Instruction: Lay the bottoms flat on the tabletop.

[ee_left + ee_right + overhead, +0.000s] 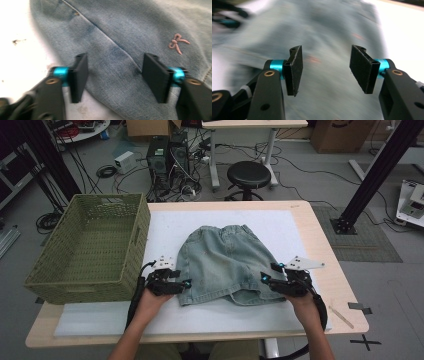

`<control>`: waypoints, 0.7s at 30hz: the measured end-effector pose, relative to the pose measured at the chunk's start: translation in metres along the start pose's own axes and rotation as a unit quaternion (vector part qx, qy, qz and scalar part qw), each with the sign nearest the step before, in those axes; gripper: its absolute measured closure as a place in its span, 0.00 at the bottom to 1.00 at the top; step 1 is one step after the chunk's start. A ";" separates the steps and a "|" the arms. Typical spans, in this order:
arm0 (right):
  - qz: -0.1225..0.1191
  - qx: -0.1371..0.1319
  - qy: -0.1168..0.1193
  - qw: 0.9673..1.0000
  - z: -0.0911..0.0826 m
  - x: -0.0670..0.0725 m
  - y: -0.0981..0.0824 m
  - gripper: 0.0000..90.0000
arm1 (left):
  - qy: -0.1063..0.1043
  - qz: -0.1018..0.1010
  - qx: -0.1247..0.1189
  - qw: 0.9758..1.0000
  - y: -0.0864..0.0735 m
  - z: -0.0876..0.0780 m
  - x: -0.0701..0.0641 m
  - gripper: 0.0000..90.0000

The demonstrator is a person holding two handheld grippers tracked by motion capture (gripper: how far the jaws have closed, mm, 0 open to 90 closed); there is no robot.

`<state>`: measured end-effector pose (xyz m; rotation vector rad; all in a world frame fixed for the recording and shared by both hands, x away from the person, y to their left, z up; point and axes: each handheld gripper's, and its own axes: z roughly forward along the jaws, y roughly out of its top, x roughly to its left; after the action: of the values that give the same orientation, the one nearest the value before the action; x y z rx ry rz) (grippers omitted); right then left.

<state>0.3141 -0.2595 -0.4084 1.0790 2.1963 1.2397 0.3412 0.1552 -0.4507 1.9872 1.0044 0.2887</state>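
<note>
Meanwhile, denim shorts (pixel 227 262) lie flat on the white mat (pixel 310 240) covering the surface, beside a green basket (pixel 90 245). Left gripper (pixel 186 283) and right gripper (pixel 263 278) sit at the hem corners, jaws wide apart, holding nothing.

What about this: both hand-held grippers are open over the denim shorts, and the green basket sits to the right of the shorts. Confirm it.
Not quite. The high view shows the green basket to the left of the denim shorts, not the right. The rest holds: the left hand-held gripper and right hand-held gripper are both open over the denim.
</note>
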 end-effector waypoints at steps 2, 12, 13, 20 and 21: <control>0.011 0.009 -0.030 0.999 0.000 -0.006 -0.005 0.50 | 0.028 0.021 0.010 0.999 0.001 0.000 -0.003 0.66; 0.002 0.114 -0.096 0.989 0.015 -0.016 -0.022 0.60 | 0.060 0.005 -0.078 0.995 0.008 -0.019 0.003 0.96; 0.007 0.128 -0.094 0.987 0.016 -0.018 -0.024 0.65 | 0.067 0.003 -0.085 0.994 0.009 -0.021 0.005 0.96; 0.020 0.120 -0.114 0.986 0.003 -0.033 -0.029 0.98 | 0.081 -0.012 -0.101 0.991 0.010 -0.024 0.012 0.96; 0.022 0.113 -0.121 0.986 0.000 -0.034 -0.028 0.98 | 0.080 -0.014 -0.099 0.992 0.010 -0.024 0.013 0.96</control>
<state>0.3234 -0.2951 -0.4328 1.2980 2.1693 0.8398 0.3419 0.1760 -0.4305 1.7905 1.0595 0.5194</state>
